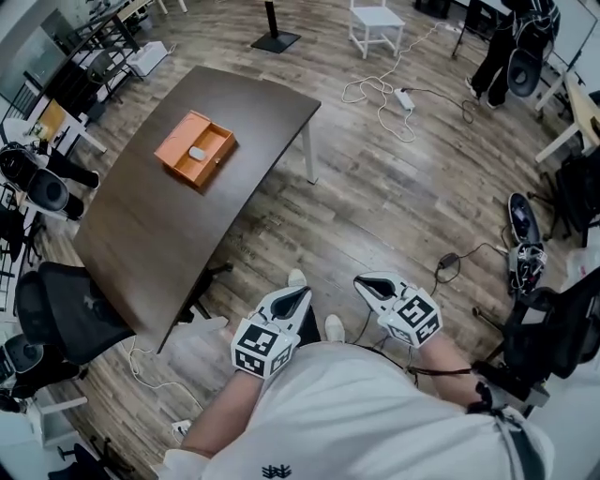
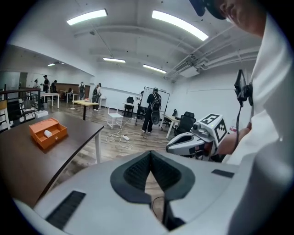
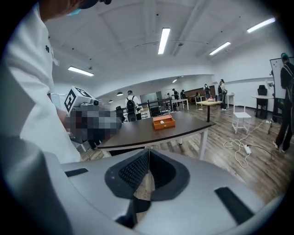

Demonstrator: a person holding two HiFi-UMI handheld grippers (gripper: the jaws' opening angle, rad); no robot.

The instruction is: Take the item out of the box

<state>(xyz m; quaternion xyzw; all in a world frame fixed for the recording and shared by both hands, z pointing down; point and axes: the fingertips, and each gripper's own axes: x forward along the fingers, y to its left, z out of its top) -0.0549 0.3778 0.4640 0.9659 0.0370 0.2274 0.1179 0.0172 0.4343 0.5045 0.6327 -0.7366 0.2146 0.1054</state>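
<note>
An open orange box [image 1: 195, 147] sits on the dark brown table [image 1: 159, 225], with a small pale item [image 1: 197, 152] inside it. The same box [image 2: 48, 133] shows far left in the left gripper view, and the box [image 3: 163, 122] shows at mid-distance in the right gripper view. My left gripper [image 1: 298, 298] and right gripper [image 1: 367, 285] are held close to the person's body, well away from the table. Both are shut with nothing between the jaws. The left gripper's jaws [image 2: 150, 153] and the right gripper's jaws [image 3: 148, 152] each meet at the tips.
A black office chair [image 1: 66, 309] stands at the table's near end. A white stool [image 1: 376, 25] and a power strip with white cable [image 1: 404, 97] lie on the wood floor beyond the table. Bags and gear [image 1: 525, 244] sit at the right. People stand in the background.
</note>
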